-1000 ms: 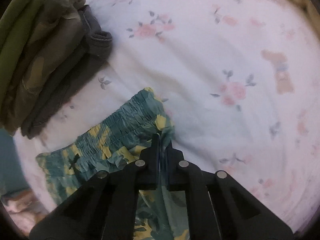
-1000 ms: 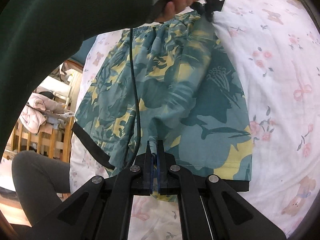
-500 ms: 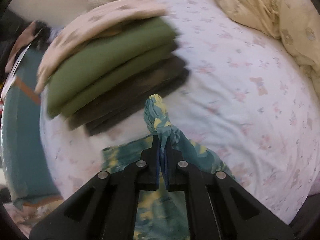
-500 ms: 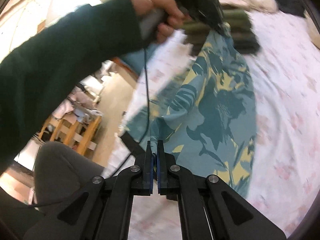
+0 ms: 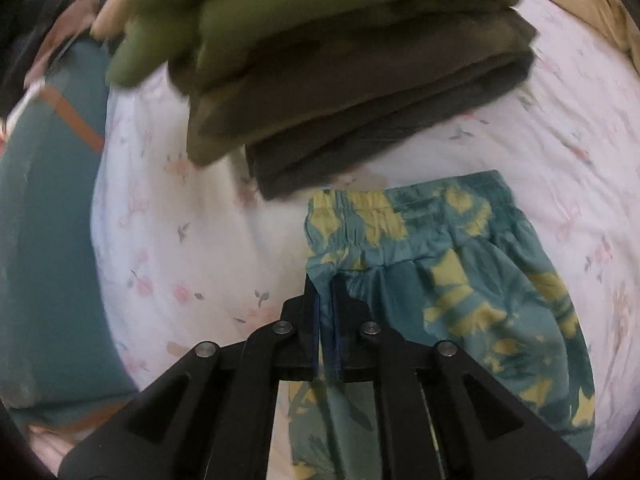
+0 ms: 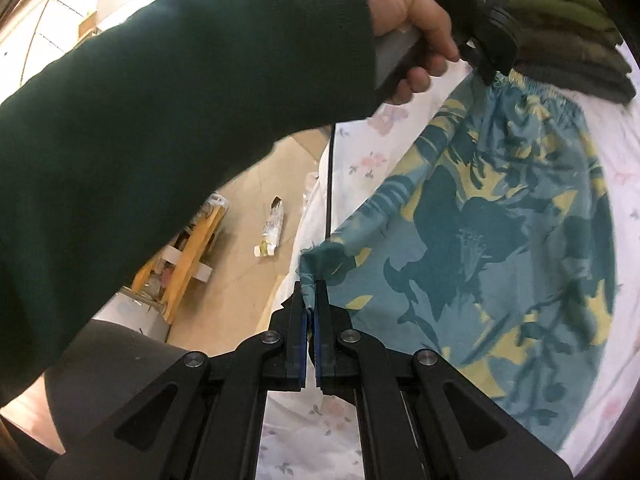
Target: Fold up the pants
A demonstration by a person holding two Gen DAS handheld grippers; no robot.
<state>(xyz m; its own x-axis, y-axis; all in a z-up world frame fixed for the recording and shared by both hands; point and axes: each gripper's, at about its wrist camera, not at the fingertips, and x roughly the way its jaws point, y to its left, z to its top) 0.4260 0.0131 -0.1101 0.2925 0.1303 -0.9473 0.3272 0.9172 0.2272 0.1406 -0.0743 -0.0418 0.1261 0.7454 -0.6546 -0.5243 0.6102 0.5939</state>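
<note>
Bed sheet (image 5: pixel 168 264), white with pink floral print, the working surface throughout. Stack of folded clothes (image 5: pixel 340 72), olive and dark grey, at the far end of the sheet, just beyond the waistband and blurred in the left wrist view. Pants (image 6: pixel 500 216), teal with yellow floral print, short-legged, lying mostly flat on the sheet with the elastic waistband (image 5: pixel 400 208) toward the stack and the hem end nearest the right wrist camera; the near long edge is lifted off the bed between the two tools. Left gripper (image 5: pixel 325 280), clenched on the waistband corner; in the right wrist view the same tool (image 6: pixel 490 76) is seen held in the person's hand (image 6: pixel 416 40), green sleeve behind. Right gripper (image 6: pixel 310 284), clenched on the hem-side corner of the same edge, fabric bunched between its fingers. Step in hand, judged: the lengthwise fold, one leg to be laid over the other. Next move calls for both tools to carry the held edge across together, kept taut and level, to meet the far edge before letting go.
</note>
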